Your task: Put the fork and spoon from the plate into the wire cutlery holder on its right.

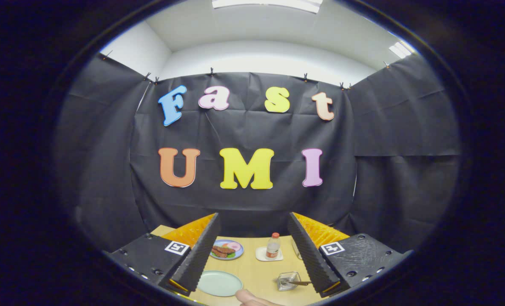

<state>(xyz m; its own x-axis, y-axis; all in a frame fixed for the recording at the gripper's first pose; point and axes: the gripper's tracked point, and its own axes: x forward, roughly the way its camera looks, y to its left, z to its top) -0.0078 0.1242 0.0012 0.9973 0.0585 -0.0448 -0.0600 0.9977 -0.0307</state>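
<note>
Gripper: I had my gripper [252, 229] raised above the table, its two fingers [201, 250] spread wide with nothing between them.

Table: a light wooden tabletop [256, 272] showed in the gap between the fingers.

Plate: the pale green round plate [219, 283] lay at about seven o'clock from the table's middle, just beside my left finger's base. I saw no cutlery on the part of it that showed.

Cutlery holder: the small wire cutlery holder [287, 280] stood at about five o'clock, to the plate's right and well apart from it, close against my right finger. A dark handle [299, 282] stuck out of it toward three o'clock; I could not tell whether that was the fork or the spoon.

Far dish: a blue-rimmed round plate of food [226, 249] sat at about eleven o'clock, beyond the green plate.

Bottle: a small clear bottle with an orange cap [273, 245] stood upright on a white square coaster [269, 254] at about one o'clock.

Hand: a fingertip [252, 298] of a person's hand reached in at six o'clock, near the green plate's right rim.
</note>
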